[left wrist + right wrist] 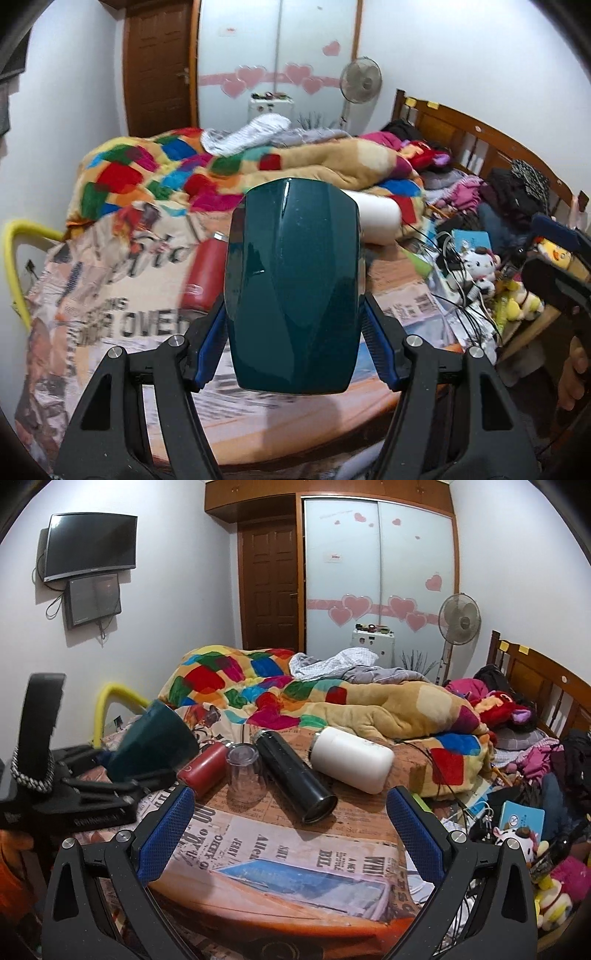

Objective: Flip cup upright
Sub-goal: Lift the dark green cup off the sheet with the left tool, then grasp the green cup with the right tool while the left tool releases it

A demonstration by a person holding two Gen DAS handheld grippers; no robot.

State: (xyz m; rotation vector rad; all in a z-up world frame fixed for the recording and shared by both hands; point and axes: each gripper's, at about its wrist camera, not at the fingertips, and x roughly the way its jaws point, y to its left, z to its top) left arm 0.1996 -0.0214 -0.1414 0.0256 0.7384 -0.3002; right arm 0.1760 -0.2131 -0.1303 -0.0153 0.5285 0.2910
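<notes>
Mid-flip: the left hand-held gripper [293,321] clamps the dark green cup [293,284] aloft and tilted above the bed [295,853]; right hand-held gripper [290,834] wide, empty; next, finish rotation and set it down mouth-up.

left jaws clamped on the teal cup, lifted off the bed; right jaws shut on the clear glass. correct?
Not quite. The right gripper is open and holds nothing; the clear glass stands upside down on the bed, apart from it, as the right wrist view shows. The left gripper does clamp the teal cup, lifted.
</notes>
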